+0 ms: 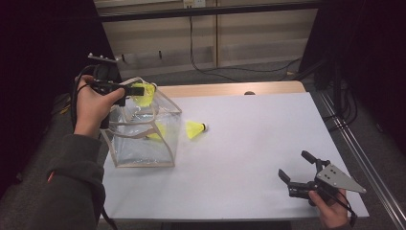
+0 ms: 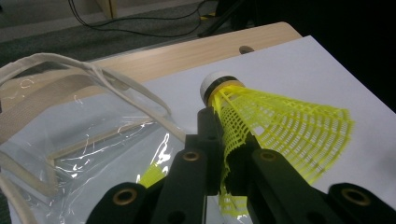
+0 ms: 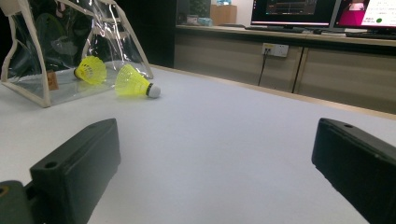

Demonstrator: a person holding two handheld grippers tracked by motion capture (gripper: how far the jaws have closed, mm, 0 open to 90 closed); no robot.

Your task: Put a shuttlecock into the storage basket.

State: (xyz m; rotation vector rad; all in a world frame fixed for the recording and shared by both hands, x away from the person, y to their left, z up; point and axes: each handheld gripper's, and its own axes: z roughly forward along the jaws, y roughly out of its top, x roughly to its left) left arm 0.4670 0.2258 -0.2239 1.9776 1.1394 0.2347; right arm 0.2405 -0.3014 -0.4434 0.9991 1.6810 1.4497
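My left gripper (image 1: 135, 89) is shut on a yellow shuttlecock (image 1: 144, 94) and holds it over the open top of a clear plastic bag (image 1: 143, 125) with beige trim. In the left gripper view the jaws pinch the shuttlecock's mesh skirt (image 2: 280, 126), white cork pointing away. Another yellow shuttlecock (image 1: 157, 132) lies inside the bag, and a third one (image 1: 195, 129) rests on the white table just right of it. My right gripper (image 1: 297, 166) stands open near the table's front right, nothing between its jaws. The right gripper view looks across the table at the loose shuttlecock (image 3: 134, 82) and the bag (image 3: 56, 51).
The white table sheet (image 1: 258, 139) covers a wooden table whose far edge (image 1: 230, 89) shows bare. Black cables run over the floor behind. Monitors (image 3: 322, 11) stand on a counter in the right gripper view. A metal rail (image 1: 364, 158) runs along the right side.
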